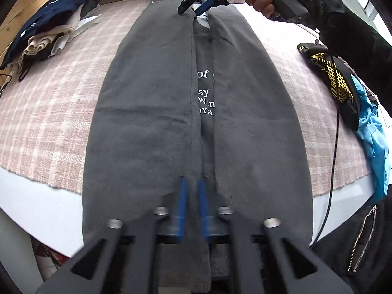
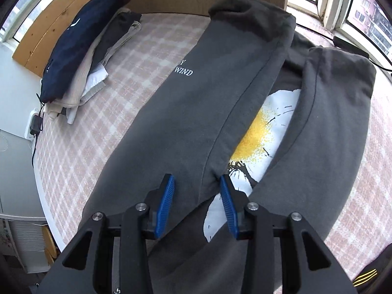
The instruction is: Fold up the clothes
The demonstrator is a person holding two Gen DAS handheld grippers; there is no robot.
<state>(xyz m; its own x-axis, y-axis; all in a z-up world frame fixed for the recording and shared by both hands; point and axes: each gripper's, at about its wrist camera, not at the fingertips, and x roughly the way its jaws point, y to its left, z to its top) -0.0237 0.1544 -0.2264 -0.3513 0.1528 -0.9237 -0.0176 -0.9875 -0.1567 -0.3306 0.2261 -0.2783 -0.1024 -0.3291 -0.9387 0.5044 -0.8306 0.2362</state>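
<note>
- You're working a grey sweatshirt (image 1: 152, 112) lying lengthwise on the checked blanket (image 1: 49, 122), both sides folded in.
- Left gripper (image 1: 192, 183) is pinching the near hem; a thin bite could be slipping.
- Right gripper (image 2: 197, 183) is spread over the flap edge w/o gripping, so you're risking dragging 1 flap open.

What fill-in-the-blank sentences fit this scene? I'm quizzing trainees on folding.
The grey garment lies on a pink ____ blanket.
Its two sides are folded toward the ____.
The flower print has a ____ centre.
The folded stack is topped by a ____ item.

Missing: checked; middle; yellow; navy
</note>
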